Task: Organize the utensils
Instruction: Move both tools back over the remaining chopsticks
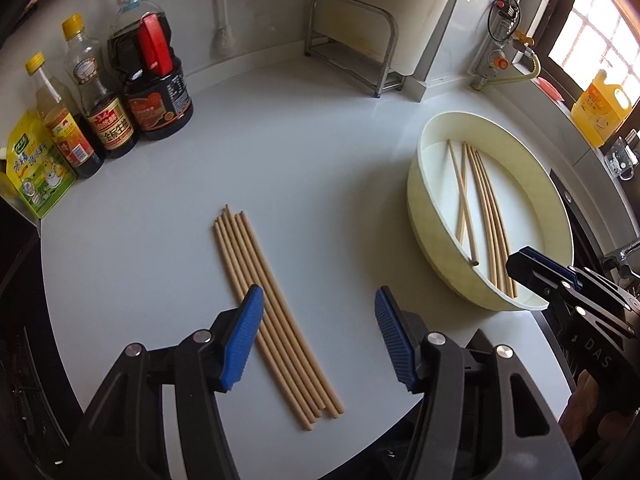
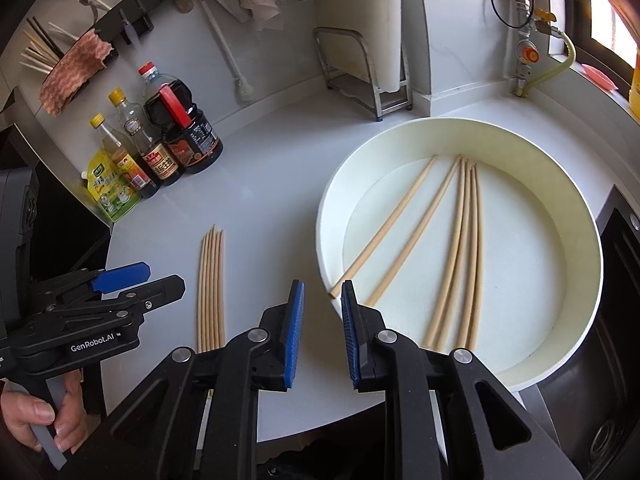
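A bundle of several wooden chopsticks lies on the white counter. My left gripper hovers over its near half, open wide; the left finger overlaps the bundle and nothing is pinched. To the right stands a round cream basin with several more chopsticks lying loose inside. My right gripper hangs at the basin's near-left rim, its jaws a narrow gap apart with nothing between them. Each gripper shows in the other's view: the right gripper, the left gripper.
Sauce bottles and a green seasoning pouch line the back left. A metal rack stands at the back wall, a yellow oil jug on the sill. A dark sink lies right of the basin.
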A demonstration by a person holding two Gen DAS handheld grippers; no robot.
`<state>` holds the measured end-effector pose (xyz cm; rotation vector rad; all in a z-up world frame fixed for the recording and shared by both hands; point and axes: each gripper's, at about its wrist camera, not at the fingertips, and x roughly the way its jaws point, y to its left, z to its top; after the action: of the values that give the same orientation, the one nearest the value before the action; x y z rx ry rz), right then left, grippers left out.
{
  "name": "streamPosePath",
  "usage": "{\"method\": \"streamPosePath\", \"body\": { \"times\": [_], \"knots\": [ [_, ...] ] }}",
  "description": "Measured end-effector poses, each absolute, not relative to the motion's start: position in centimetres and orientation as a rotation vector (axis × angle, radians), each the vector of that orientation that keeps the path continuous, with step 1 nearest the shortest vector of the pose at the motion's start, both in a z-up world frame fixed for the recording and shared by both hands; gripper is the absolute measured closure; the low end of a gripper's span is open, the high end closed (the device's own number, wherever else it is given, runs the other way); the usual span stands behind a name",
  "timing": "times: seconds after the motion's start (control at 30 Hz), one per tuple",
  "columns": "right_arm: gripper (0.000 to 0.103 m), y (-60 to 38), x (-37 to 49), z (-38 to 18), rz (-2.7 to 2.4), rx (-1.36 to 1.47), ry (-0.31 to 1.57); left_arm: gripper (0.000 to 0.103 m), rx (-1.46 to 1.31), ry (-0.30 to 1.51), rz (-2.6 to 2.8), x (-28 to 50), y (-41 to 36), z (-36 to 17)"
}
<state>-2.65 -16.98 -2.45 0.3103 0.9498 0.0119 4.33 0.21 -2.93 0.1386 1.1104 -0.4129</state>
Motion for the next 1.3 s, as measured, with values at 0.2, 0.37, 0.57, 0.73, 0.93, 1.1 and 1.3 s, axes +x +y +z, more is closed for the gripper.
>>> {"method": "streamPosePath", "body": {
  "times": [0.2,0.37,0.57,0.73,0.93,1.1,1.3],
  "knots": [
    [0.082,-14.1,-2.2,-2.4,0.066,0.284,0.952,0.046,0.107,1.122,-0.362,4.2,3.5,-3.4],
    [0.079,-11.8,-1.8,-2.8,0.107,0.272,0.955,0.043,0.088,1.121,-0.330,3.9,5.8,-3.7],
    [0.078,-9.6,-1.4,-3.6,0.146,0.258,0.976,0.042,0.069,1.143,-0.288,3.8,8.1,-4.9],
    [0.075,-8.5,-1.3,-4.5,0.169,0.255,0.996,0.042,0.057,1.148,-0.263,3.6,9.4,-5.5],
    [0.073,-7.1,-1.1,-6.2,0.189,0.225,1.046,0.042,0.011,1.181,-0.243,3.6,10.6,-7.2],
    [0.068,-6.6,-0.3,-7.9,0.195,0.209,1.082,0.042,-0.017,1.200,-0.226,3.5,10.8,-8.4],
    [0.066,-5.8,0.8,-10.4,0.201,0.186,1.118,0.038,-0.015,1.214,-0.212,3.2,10.8,-9.8]
  ]
}}
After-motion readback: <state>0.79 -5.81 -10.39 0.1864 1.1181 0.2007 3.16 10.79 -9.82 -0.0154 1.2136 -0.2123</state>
